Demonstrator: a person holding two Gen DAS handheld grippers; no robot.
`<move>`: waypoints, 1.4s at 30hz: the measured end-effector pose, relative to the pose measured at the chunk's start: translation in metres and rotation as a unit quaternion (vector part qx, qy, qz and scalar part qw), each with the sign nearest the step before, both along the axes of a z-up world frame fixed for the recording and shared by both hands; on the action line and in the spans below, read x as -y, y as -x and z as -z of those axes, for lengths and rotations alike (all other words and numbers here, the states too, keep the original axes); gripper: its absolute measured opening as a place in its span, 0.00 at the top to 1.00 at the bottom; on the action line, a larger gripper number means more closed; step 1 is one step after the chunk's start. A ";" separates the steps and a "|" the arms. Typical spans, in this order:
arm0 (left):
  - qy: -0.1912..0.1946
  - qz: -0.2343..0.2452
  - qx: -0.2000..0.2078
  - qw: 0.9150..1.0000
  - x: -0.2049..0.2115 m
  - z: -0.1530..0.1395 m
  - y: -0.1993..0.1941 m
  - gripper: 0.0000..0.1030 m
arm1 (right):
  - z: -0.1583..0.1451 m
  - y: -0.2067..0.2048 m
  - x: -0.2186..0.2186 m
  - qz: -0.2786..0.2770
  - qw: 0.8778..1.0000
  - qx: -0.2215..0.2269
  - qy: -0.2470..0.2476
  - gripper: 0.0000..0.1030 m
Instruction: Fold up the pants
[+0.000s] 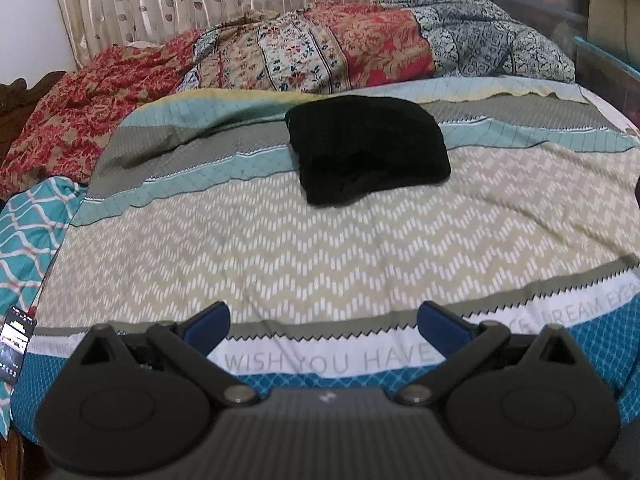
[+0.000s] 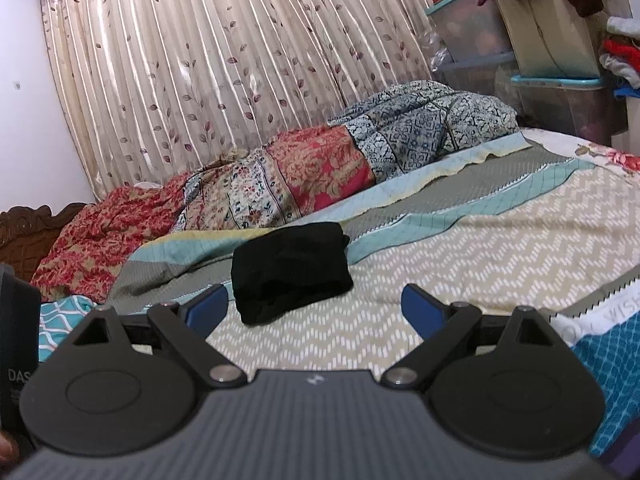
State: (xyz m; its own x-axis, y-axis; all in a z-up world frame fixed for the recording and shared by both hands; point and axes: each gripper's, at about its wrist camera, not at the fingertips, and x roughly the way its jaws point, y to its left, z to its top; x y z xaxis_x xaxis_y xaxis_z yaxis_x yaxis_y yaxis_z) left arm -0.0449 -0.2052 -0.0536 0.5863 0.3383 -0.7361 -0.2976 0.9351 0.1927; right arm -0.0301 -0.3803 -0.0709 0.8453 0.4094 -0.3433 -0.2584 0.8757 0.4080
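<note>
The black soft-fabric pants [image 1: 368, 148] lie as a compact folded bundle on the chevron-patterned bedspread [image 1: 280, 256], well ahead of both tools; the fold looks done. The left gripper [image 1: 324, 326] and right gripper [image 2: 314, 306] hang with jaws apart, empty; best to draw back level and not snag the bundle.

Pants [image 1: 366, 148] too dark for folds or layers to show; far edge merged into shadow. Lettering on bedspread [image 1: 320, 240] partly covered by left gripper [image 1: 324, 330], cut short at right edge of left view. Phone [image 1: 14, 344] at left edge, screen too small to read. Quilt [image 2: 320, 168] hiding base of curtain [image 2: 200, 60]. Bins [image 2: 560, 100] clouded, contents unclear. Dark box [image 2: 16, 344] cropped at left edge of right view, label cut to "DAS". Right gripper [image 2: 314, 310] body blurred, cut off at bottom.
</note>
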 end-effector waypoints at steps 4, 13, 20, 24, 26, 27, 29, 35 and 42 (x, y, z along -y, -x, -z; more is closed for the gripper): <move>0.002 -0.004 0.007 1.000 0.001 -0.003 0.001 0.00 | -0.006 -0.004 -0.001 -0.011 1.000 0.005 0.001 0.08; 0.004 -0.010 0.010 1.000 0.001 -0.003 0.001 0.00 | -0.013 -0.006 -0.004 -0.025 1.000 0.014 0.005 0.08; 0.004 -0.015 0.005 1.000 -0.002 -0.001 0.001 0.00 | -0.013 -0.006 -0.004 -0.029 0.999 0.014 0.006 0.08; 0.005 -0.015 0.001 1.000 -0.003 0.002 0.001 0.00 | -0.013 -0.006 -0.004 -0.030 0.999 0.013 0.007 0.08; 0.006 -0.016 -0.002 1.000 -0.004 0.003 0.001 0.00 | -0.012 -0.005 -0.005 -0.031 0.999 0.010 0.006 0.08; 0.007 -0.017 -0.003 1.000 -0.004 0.005 0.001 0.00 | -0.012 -0.004 -0.005 -0.031 0.999 0.009 0.006 0.08; 0.007 -0.018 -0.006 1.000 -0.005 0.006 0.001 0.00 | -0.011 -0.004 -0.007 -0.032 0.999 0.006 0.007 0.08; 0.007 -0.020 -0.015 1.000 -0.005 0.011 0.000 0.00 | -0.009 -0.004 -0.007 -0.032 0.999 0.004 0.006 0.08; 0.007 -0.022 -0.022 0.999 -0.006 0.015 -0.001 0.00 | -0.004 -0.006 -0.007 -0.032 0.999 -0.002 0.005 0.08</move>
State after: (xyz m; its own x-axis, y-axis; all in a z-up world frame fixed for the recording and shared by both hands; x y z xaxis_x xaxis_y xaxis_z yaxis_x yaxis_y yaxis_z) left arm -0.0437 -0.1991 -0.0690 0.5375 0.3523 -0.7662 -0.3297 0.9240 0.1935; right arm -0.0244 -0.3733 -0.0665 0.8163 0.4591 -0.3506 -0.3125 0.8614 0.4003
